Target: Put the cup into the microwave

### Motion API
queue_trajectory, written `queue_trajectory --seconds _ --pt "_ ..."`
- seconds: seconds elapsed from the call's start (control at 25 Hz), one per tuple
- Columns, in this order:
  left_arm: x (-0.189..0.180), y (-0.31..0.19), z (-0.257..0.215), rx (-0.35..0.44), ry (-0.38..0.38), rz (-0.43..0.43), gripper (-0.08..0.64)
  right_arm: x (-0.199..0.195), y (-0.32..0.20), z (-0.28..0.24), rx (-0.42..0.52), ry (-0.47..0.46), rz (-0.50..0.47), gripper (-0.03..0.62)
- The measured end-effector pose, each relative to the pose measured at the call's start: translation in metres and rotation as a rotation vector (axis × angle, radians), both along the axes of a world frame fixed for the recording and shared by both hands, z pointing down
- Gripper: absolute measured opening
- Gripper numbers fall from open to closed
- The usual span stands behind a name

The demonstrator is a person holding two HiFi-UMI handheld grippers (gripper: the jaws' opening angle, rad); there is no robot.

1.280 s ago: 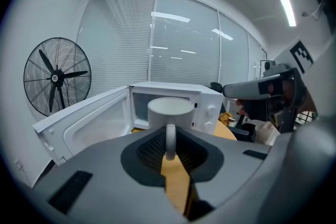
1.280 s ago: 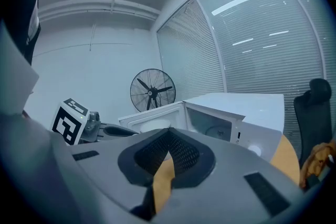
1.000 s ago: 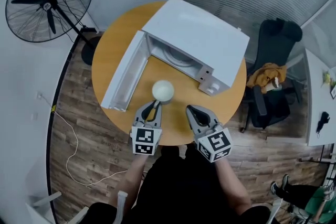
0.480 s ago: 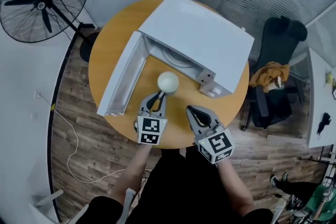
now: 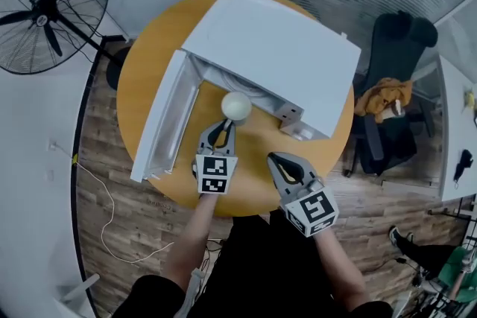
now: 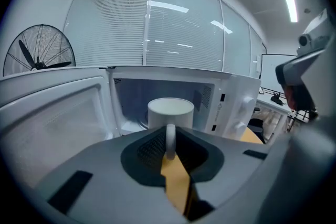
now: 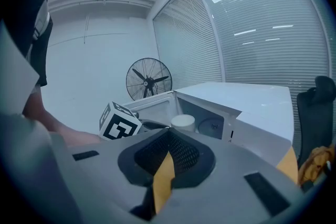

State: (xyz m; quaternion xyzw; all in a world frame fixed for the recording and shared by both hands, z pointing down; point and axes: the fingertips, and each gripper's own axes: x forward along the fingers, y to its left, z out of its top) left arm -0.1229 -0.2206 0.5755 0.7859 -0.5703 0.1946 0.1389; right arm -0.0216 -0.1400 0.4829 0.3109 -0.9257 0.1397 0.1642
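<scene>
A white cup [image 5: 236, 106] hangs at the mouth of the open white microwave [image 5: 276, 56] on the round wooden table [image 5: 141, 78]. My left gripper [image 5: 222, 130] is shut on the cup's handle [image 6: 170, 139] from the near side. In the left gripper view the cup [image 6: 170, 112] fills the space before the cavity [image 6: 131, 99], with the door [image 6: 47, 123] swung open at the left. My right gripper [image 5: 285, 166] is shut and holds nothing; it stays near the table's front edge, right of the left one. From the right gripper view the cup [image 7: 183, 122] shows at the microwave's opening [image 7: 210, 126].
The microwave door [image 5: 164, 123] lies open to the left over the table. A standing fan [image 5: 48, 7] is at the far left on the wood floor. A black chair [image 5: 387, 108] with an orange cloth stands to the right. A cable [image 5: 100, 212] trails on the floor.
My left gripper has carried the cup forward, from the middle of the table up to the microwave's opening. The right gripper has stayed about where it was.
</scene>
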Motion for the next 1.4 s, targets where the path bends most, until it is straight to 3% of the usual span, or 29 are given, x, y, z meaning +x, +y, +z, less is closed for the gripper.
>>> queue_trajectory --seconds 0.8,1.4 --pt "0.002 -0.071 0.035 0.007 -0.015 -0.013 0.043 0.002 -0.010 0.015 -0.044 0.015 0.005 0.009" --pt "0.010 -0.116 0.044 0.043 -0.083 0.031 0.046 0.009 -0.011 0.019 -0.055 0.011 0.027 0.009"
